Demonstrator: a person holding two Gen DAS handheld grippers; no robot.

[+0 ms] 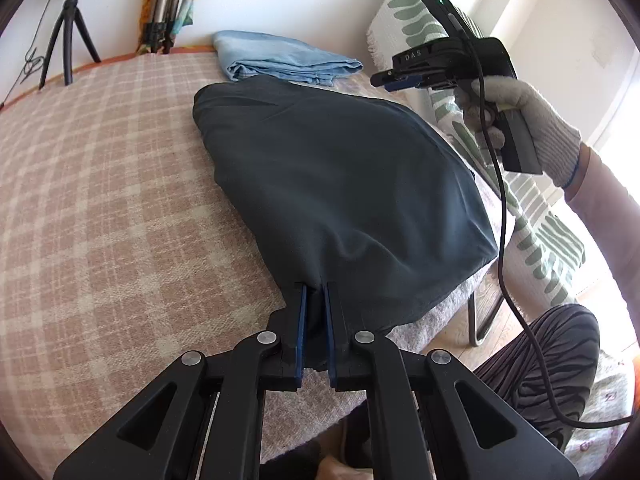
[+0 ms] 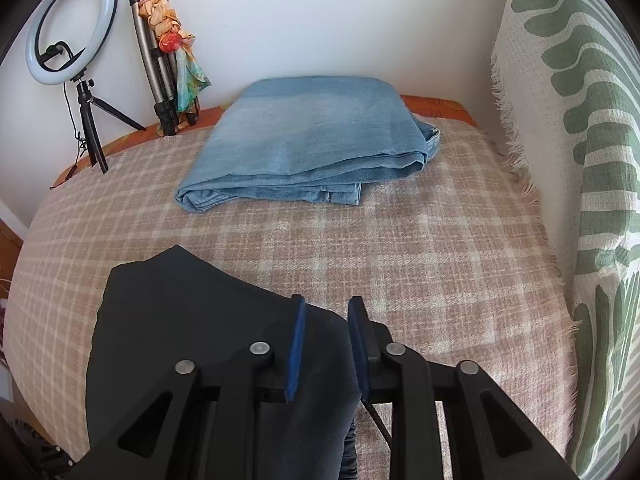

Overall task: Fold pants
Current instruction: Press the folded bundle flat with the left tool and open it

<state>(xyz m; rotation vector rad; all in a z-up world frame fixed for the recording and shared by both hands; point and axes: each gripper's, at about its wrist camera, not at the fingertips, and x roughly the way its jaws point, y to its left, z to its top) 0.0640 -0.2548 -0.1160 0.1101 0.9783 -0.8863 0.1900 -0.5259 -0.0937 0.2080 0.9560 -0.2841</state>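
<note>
Dark grey pants [image 1: 340,184] lie folded on the plaid-covered table [image 1: 100,200]. My left gripper [image 1: 315,292] is shut on their near edge, with cloth bunched between the blue pads. My right gripper [image 1: 384,80] is held in a gloved hand above the pants' far right side; its fingers look closed there. In the right wrist view, the right gripper [image 2: 326,308] hovers over the pants [image 2: 192,320], its jaws a little apart with nothing gripped between them.
Folded light blue jeans [image 2: 304,140] lie at the back of the table [image 2: 440,260]. A ring light on a tripod [image 2: 72,28] and a folded tripod with a scarf [image 2: 164,60] stand at the back left. A green-patterned chair cover [image 2: 580,160] is at right.
</note>
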